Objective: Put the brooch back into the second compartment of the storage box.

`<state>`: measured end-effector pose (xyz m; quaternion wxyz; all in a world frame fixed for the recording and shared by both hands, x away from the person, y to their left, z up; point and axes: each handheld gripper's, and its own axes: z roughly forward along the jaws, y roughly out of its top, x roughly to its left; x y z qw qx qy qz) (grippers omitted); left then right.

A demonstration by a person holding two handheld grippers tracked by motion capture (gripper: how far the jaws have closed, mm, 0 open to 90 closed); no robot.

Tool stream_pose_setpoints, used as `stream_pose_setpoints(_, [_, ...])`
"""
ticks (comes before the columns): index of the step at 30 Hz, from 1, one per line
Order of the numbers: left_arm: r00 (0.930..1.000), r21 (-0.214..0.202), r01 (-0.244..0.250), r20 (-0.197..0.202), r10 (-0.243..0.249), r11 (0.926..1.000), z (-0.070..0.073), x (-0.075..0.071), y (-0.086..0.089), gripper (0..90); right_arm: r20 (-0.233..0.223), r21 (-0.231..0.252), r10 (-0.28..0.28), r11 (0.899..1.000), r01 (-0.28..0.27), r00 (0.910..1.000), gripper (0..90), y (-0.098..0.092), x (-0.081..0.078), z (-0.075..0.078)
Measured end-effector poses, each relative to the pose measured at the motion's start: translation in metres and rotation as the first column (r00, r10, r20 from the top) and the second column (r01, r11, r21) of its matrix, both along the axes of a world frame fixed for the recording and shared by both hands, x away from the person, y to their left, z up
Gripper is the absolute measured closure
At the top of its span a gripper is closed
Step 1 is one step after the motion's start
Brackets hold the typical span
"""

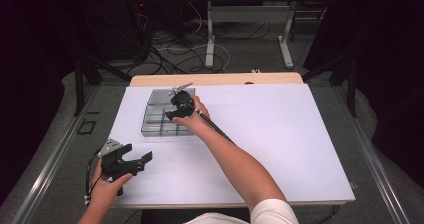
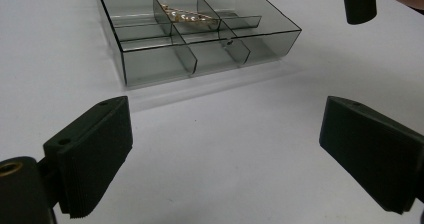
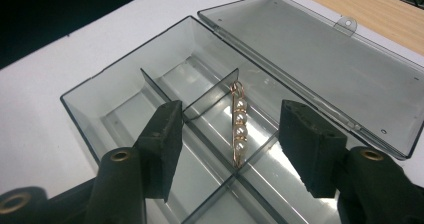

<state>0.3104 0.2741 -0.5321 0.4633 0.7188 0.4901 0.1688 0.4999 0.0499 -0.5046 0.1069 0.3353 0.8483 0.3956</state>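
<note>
While the right gripper hangs over the box, the scene reads as follows.

Right gripper: the right gripper (image 3: 227, 144) is over the smoked-plastic organizer box (image 1: 152, 129), at 12 o'clock from the middle of the counter (image 1: 280, 134) in the high view; its jaws are parted and press on nothing, released.

Pearl clip: a gold pearl clip (image 3: 239, 129) with four pearls in a row lies between the parted jaws in the right gripper view, free of both pads; it rests along the top edge of a divider in the box, near where the dividers cross.

Same clip, other angle: in the left gripper view the pearl clip (image 2: 187, 15) sits toward the far middle of the box, at 12 o'clock from the left gripper.

Organizer box: the box (image 3: 100, 99) is split into compartments by thin walls; whether the clip's ends dip into a compartment cannot be told.

Lid: the clear hinged lid (image 3: 320, 49) lies flat and open at 1 o'clock from the clip, joined to the box along its long side.

Left gripper: the left gripper (image 1: 131, 161) is held at 7 o'clock on the counter, well apart from the box; its jaws are spread wide with only bare counter between them, released.

Left hand: the left hand (image 1: 107, 186) grasps that gripper's body at the near edge.

Counter: white surface, with a wooden strip (image 1: 215, 79) along the far edge.
</note>
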Motion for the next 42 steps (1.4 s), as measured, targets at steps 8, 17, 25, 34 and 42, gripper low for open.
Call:
stream_pose_setpoints(8, [1.0, 0.0, 0.001, -0.001, -0.001, 1.0, -0.001, 0.0, -0.001, 7.0, 0.034, -0.025, 0.012, 1.0, -0.011, 0.9993, 37.4, -0.006, -0.007, 0.005])
stream_pose_setpoints(17, [0.9999, 0.013, 0.008, -0.008, -0.008, 0.9999, 0.0, 0.0, -0.001, 7.1, 0.017, -0.03, 0.04, 0.999, -0.04, 0.9991, 38.8, -0.018, -0.014, 0.01])
stream_pose_setpoints(25, [0.9999, 0.015, 0.01, -0.007, -0.01, 0.9998, -0.001, 0.001, -0.002, 7.1, 0.0, -0.03, 0.052, 0.998, -0.052, 0.9987, 39.0, -0.029, -0.021, 0.011])
stream_pose_setpoints(34, [0.9999, 0.02, 0.01, -0.009, -0.01, 0.9997, -0.001, 0.001, -0.002, 7.1, 0.019, -0.042, 0.082, 0.996, -0.081, 0.9964, 37.1, -0.041, -0.032, 0.015])
stream_pose_setpoints(42, [0.9999, 0.022, 0.009, -0.01, -0.009, 0.9997, -0.001, 0.001, -0.003, 7.2, 0.027, -0.039, 0.061, 0.997, -0.06, 0.9977, 34.1, -0.056, -0.044, 0.02])
